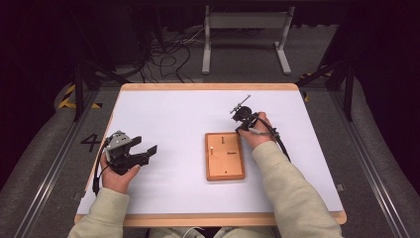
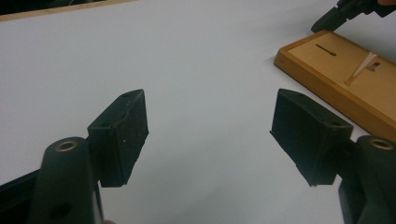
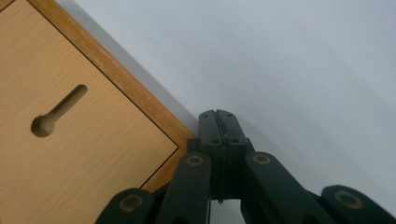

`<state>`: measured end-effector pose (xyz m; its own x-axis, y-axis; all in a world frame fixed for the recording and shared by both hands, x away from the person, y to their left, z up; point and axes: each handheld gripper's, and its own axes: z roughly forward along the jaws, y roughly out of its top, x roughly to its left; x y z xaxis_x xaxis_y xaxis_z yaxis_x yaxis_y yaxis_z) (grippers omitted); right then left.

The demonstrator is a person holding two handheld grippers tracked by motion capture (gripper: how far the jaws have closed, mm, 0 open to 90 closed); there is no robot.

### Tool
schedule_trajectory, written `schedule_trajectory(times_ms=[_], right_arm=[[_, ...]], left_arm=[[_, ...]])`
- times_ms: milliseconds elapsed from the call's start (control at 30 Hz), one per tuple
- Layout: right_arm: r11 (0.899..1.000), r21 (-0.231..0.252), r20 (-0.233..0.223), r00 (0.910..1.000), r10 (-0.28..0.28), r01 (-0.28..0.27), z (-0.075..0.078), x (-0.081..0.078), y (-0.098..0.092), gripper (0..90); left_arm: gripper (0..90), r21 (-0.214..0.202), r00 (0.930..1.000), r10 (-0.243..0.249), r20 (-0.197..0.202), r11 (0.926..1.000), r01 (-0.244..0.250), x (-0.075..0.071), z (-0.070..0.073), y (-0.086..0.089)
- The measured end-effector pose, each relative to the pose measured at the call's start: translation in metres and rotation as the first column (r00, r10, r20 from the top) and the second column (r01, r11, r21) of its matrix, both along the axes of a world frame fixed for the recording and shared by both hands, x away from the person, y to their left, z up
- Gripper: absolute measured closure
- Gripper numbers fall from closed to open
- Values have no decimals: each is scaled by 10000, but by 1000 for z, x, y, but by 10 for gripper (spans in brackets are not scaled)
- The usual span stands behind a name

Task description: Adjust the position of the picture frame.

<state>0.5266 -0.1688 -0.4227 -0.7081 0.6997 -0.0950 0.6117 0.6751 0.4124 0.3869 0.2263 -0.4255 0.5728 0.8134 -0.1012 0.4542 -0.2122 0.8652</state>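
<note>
Keyhole slot (image 3: 58, 111) beside closed right tool (image 3: 223, 122), wooden board (image 3: 70, 154).

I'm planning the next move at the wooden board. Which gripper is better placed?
Probably the right gripper: shut, its tips sit at the wooden board's edge. The left gripper is open, well aside.

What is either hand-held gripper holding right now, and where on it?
Nothing. The right hand-held gripper has its jaws shut together on nothing, beside the wooden board. The left hand-held gripper is open over bare table.
</note>
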Motion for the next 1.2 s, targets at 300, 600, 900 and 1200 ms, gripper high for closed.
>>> schedule_trajectory(times_ms=[300,600,900,1200], right_arm=[[9920,627,114,9940,1091,-1097,-4,-8,34,900],[9793,1290,816,9859,1461,-1558,24,-31,31,900],[9253,2100,977,9484,3016,-3158,54,-76,49,900],[8693,2234,499,8958,4416,-4410,60,-112,84,900]], left_arm=[[273,10,9999,-93,55,10000,93,1,0,-3],[273,1,9999,-157,23,9999,157,3,0,-5],[272,43,9996,-273,17,9996,273,5,1,-8],[272,14,9996,-298,-9,9996,298,6,1,-9]])
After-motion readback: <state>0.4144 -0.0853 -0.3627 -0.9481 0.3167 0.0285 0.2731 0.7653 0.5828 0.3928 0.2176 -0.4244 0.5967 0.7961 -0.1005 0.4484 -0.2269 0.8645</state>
